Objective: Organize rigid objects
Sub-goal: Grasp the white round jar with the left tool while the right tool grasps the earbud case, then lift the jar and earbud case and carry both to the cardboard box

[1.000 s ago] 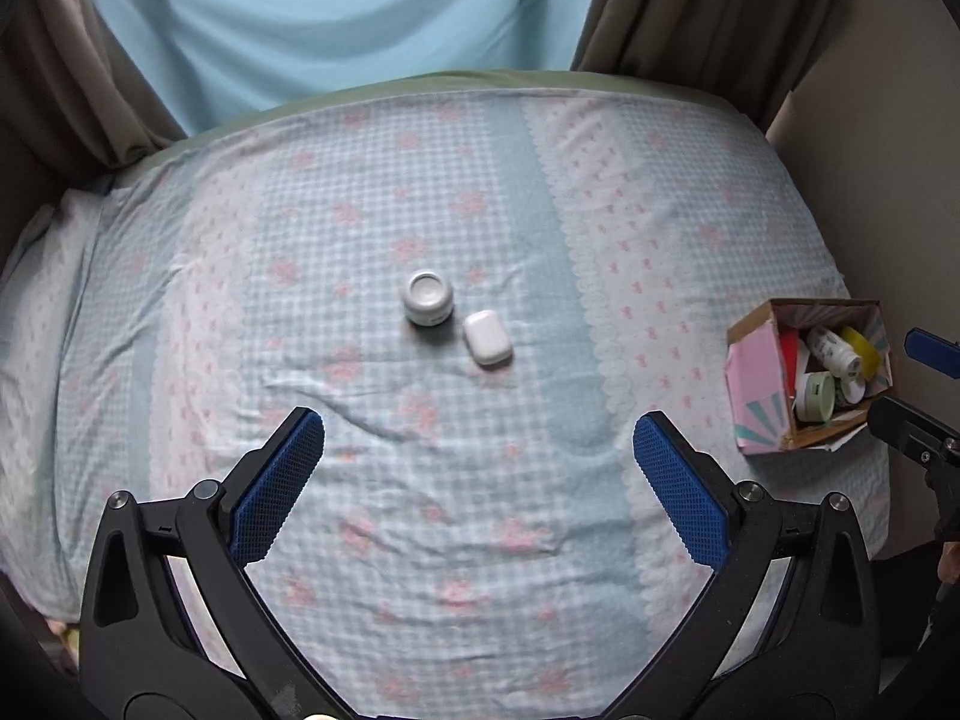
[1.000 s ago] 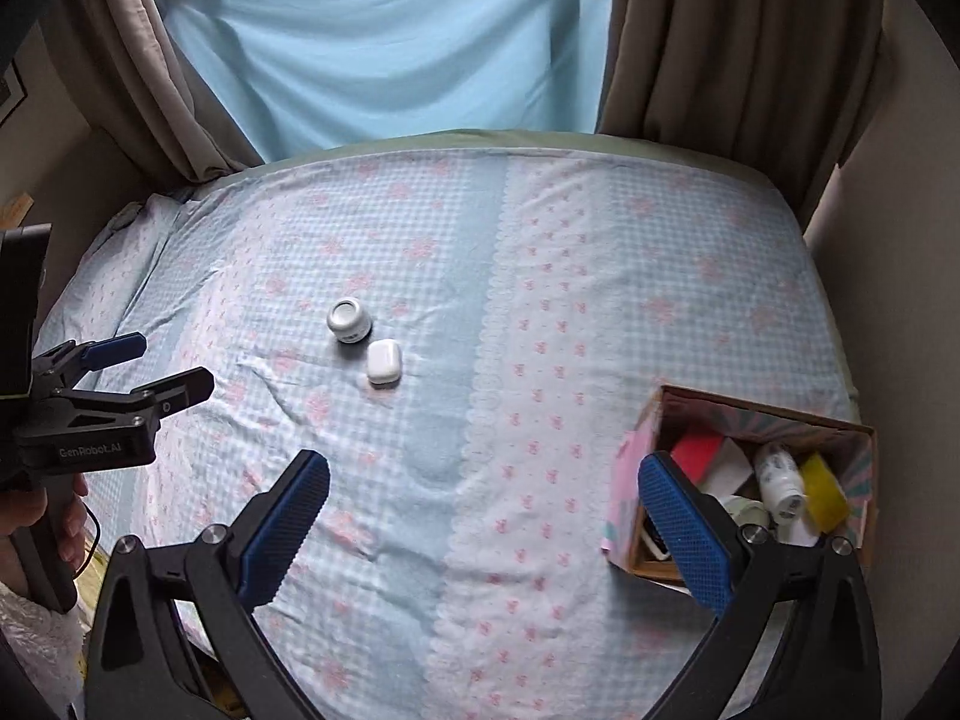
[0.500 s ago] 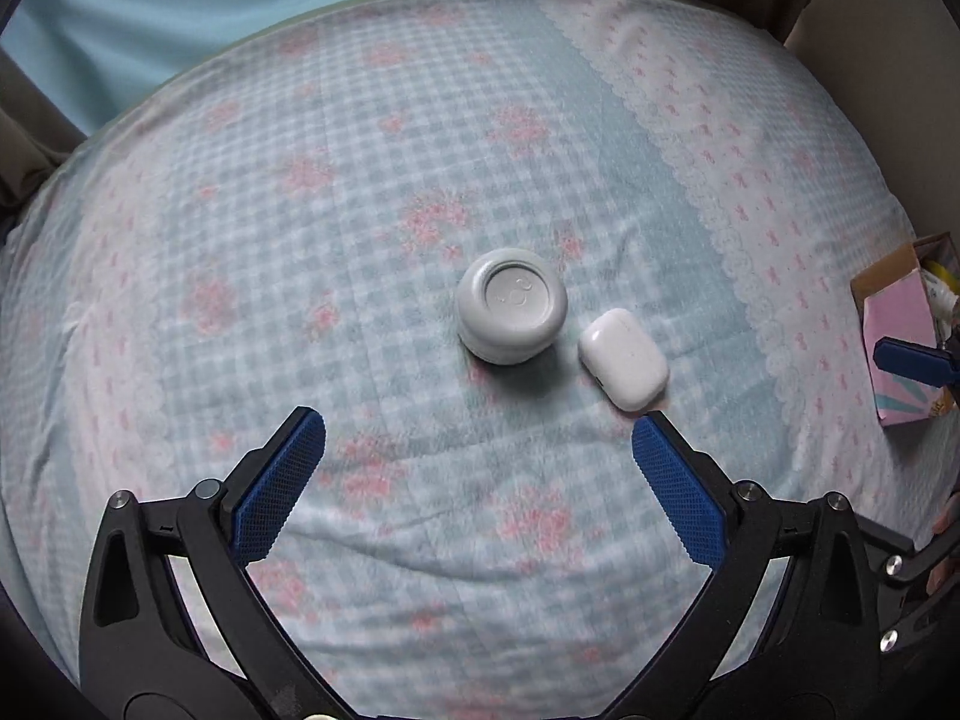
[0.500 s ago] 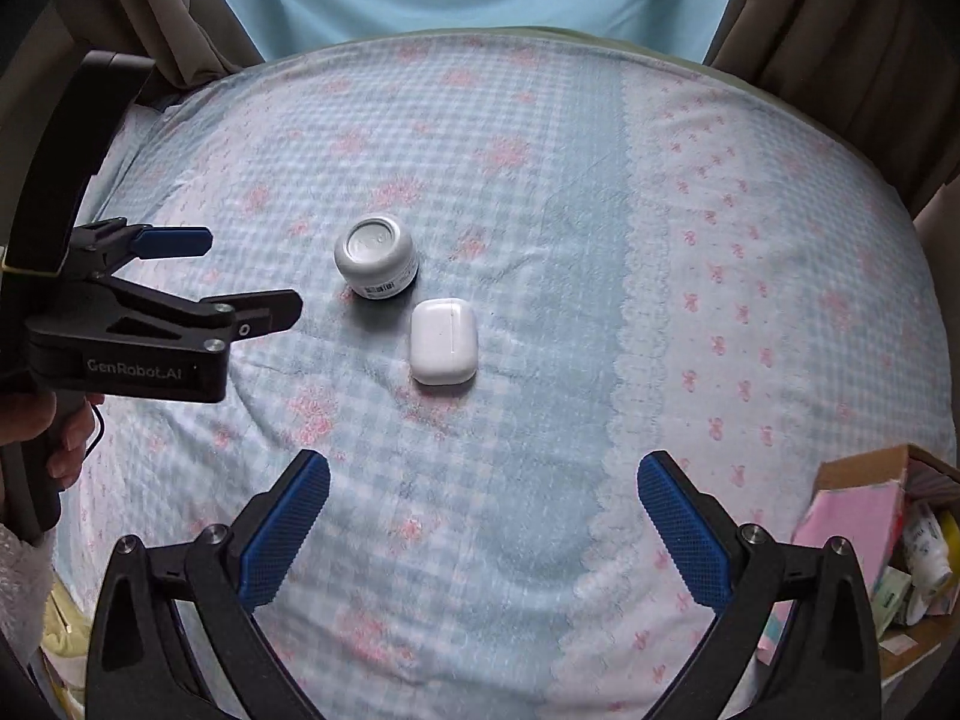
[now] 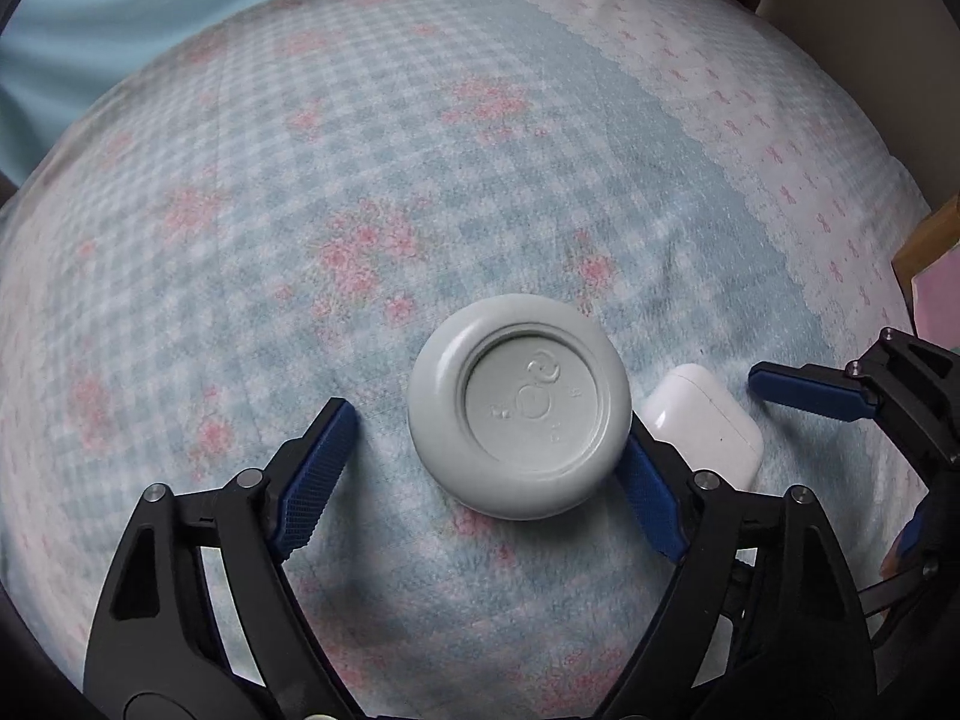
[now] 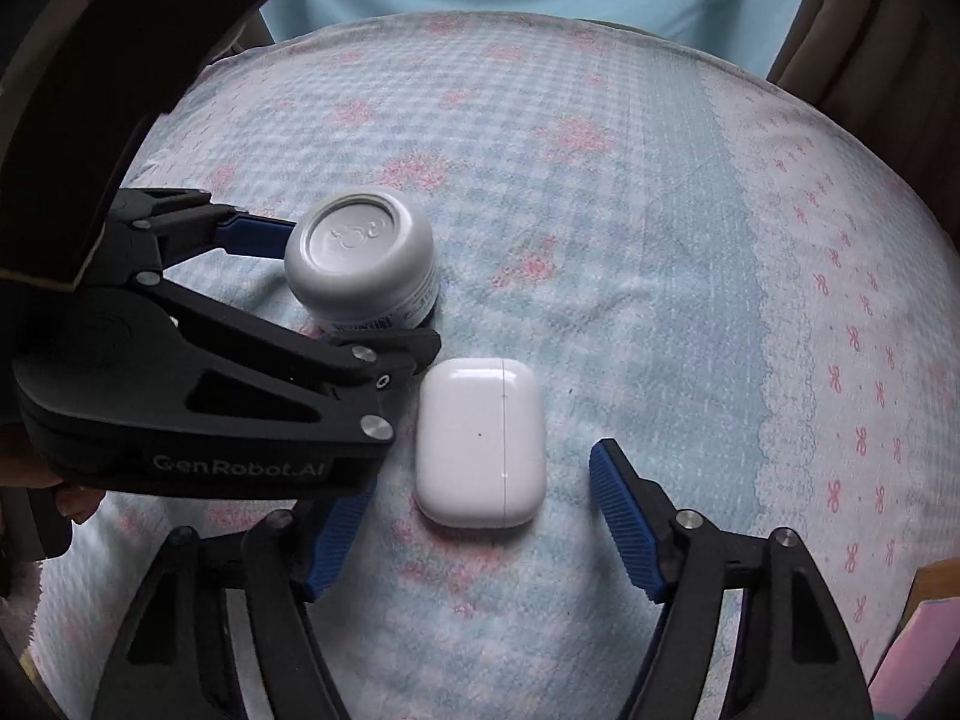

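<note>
A round grey-white jar [image 5: 519, 405] stands on the checked bedspread, also in the right wrist view [image 6: 360, 258]. My left gripper [image 5: 480, 468] is open with its blue fingers on either side of the jar, low over the bed; a small gap shows at the left finger. A white earbud case [image 6: 480, 441] lies just right of the jar, also in the left wrist view [image 5: 708, 420]. My right gripper [image 6: 474, 531] is open with its fingers on either side of the case, not touching it.
The bedspread [image 6: 600, 210] is soft and slightly rumpled. A corner of the pink cardboard box shows at the right edge [image 5: 939, 294] and at the lower right [image 6: 924, 648]. Curtains hang behind the bed.
Both grippers have come down close to the bed. The left now straddles the jar, the right straddles the earbud case. Both jaws have narrowed.
</note>
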Demonstrator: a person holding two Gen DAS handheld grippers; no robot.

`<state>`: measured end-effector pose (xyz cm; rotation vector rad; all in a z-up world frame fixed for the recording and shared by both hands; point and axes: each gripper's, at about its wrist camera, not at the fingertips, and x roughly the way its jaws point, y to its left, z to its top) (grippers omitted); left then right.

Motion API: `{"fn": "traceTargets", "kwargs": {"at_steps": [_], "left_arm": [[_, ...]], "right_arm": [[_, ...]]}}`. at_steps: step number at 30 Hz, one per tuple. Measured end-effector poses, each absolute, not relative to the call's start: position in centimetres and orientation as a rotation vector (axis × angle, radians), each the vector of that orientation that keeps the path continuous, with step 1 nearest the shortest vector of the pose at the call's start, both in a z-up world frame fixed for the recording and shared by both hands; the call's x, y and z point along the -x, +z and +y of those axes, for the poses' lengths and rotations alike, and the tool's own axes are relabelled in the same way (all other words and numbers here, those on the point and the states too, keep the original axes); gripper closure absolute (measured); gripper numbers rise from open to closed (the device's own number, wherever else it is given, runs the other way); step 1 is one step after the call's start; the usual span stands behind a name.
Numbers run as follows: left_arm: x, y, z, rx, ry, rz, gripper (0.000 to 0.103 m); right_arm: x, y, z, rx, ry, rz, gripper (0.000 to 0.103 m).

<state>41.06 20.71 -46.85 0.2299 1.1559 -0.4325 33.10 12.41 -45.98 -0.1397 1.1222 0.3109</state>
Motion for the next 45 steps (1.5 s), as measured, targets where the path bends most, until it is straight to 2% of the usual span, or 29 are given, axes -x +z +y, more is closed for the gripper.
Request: {"fn": "traceTargets", "kwargs": {"at_steps": [3,4,5,16,25,34,45], "left_arm": [[-41.2,-46.5,20.8,-0.224,-0.459,1.141,0.038],[-41.2,-46.5,20.7,-0.221,-0.474,1.136,0.046],[-41.1,-46.4,20.6,-0.229,-0.481,1.130,0.049],[-40.4,-45.6,20.8,-0.218,-0.465,1.123,0.049],[-38.9,-41.5,21.0,-0.213,-0.437,1.082,0.049],[-36.1,-34.1,19.0,-0.232,-0.432,1.043,0.049],[-30.4,-23.4,12.3,-0.235,-0.438,0.988,0.049]], "right_arm": [[-33.3,-46.3,12.7,0.153,0.305,1.113,0.053],[-33.5,-46.4,12.7,0.151,0.310,1.101,0.055],[-33.6,-46.6,12.6,0.146,0.306,1.103,0.062],[-33.9,-46.5,12.5,0.137,0.304,1.110,0.062],[-32.4,-43.7,11.0,0.115,0.298,1.088,0.062],[-29.6,-36.7,8.4,0.094,0.297,1.048,0.062],[-24.2,-25.4,1.1,0.048,0.264,0.975,0.062]]}}
